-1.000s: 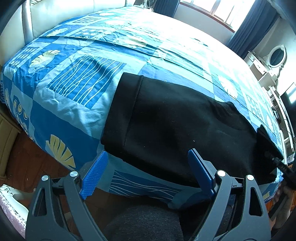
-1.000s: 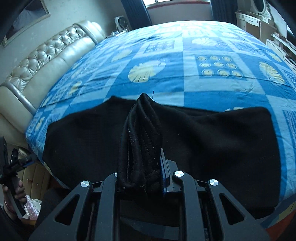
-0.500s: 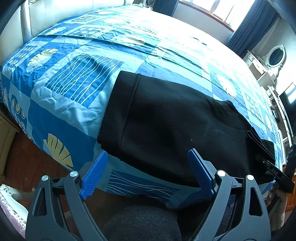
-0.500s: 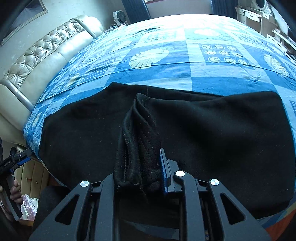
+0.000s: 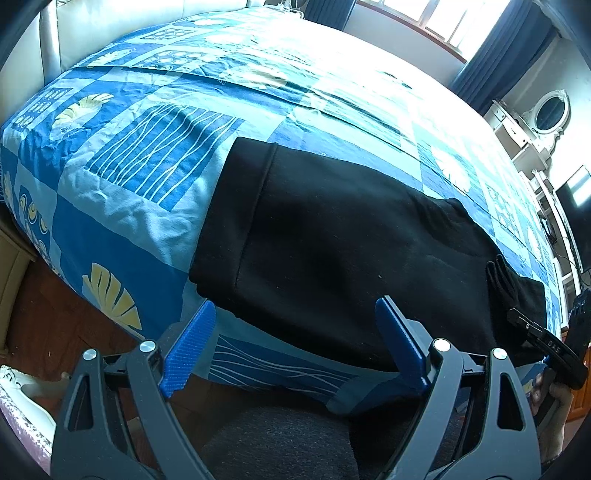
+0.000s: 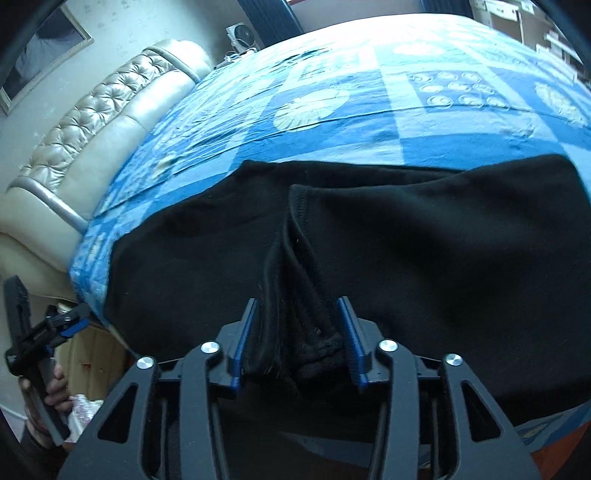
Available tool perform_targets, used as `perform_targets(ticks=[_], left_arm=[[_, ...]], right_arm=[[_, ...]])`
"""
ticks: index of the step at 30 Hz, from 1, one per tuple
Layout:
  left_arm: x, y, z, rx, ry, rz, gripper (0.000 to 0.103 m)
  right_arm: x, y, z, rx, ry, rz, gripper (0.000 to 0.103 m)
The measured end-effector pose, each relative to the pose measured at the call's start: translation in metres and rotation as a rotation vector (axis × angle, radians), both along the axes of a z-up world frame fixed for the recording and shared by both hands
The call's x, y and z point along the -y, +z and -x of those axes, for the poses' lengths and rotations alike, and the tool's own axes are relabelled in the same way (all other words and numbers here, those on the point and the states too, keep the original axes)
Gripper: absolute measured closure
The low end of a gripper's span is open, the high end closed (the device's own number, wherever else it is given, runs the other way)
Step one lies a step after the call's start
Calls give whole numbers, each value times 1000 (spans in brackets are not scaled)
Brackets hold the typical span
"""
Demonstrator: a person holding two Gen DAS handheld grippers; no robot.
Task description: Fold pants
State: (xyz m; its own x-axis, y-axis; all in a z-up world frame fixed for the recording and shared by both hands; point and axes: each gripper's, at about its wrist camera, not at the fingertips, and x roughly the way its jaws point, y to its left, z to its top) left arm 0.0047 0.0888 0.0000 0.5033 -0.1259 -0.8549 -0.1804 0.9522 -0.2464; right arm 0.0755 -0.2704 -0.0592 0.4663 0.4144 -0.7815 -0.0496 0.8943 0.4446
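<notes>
The pants (image 5: 351,251) lie folded on the bed (image 5: 147,155); my right gripper (image 6: 298,339) fingers loosely bracket a bunched edge, my left gripper (image 5: 291,343) fingers are spread, final fold remaining.

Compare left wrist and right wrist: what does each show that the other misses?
Left wrist only: the open left gripper up close, a banded hem on the dark cloth, an oval mirror.
Right wrist only: a bunched fold between the right gripper fingers, the tufted headboard, a fan.
Both: the black pants lying on the blue bedspread.
</notes>
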Motion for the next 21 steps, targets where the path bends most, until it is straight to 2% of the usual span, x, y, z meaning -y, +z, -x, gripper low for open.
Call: perform_targets(ticks=[3, 7, 14, 19, 21], left_arm=[[0, 0, 0, 0, -1, 2, 15], [0, 0, 1, -1, -1, 2, 15], [3, -1, 1, -3, 1, 6, 15], [3, -2, 1, -4, 2, 6, 15], [3, -2, 1, -6, 3, 10, 15]], right_arm=[[-8, -1, 0, -22, 33, -57, 58], [-20, -4, 1, -26, 58, -40, 54], [-26, -14, 3, -32, 62, -84, 46], [-5, 16, 2, 40, 71, -158, 46], [27, 41, 1, 117, 21, -156, 46]])
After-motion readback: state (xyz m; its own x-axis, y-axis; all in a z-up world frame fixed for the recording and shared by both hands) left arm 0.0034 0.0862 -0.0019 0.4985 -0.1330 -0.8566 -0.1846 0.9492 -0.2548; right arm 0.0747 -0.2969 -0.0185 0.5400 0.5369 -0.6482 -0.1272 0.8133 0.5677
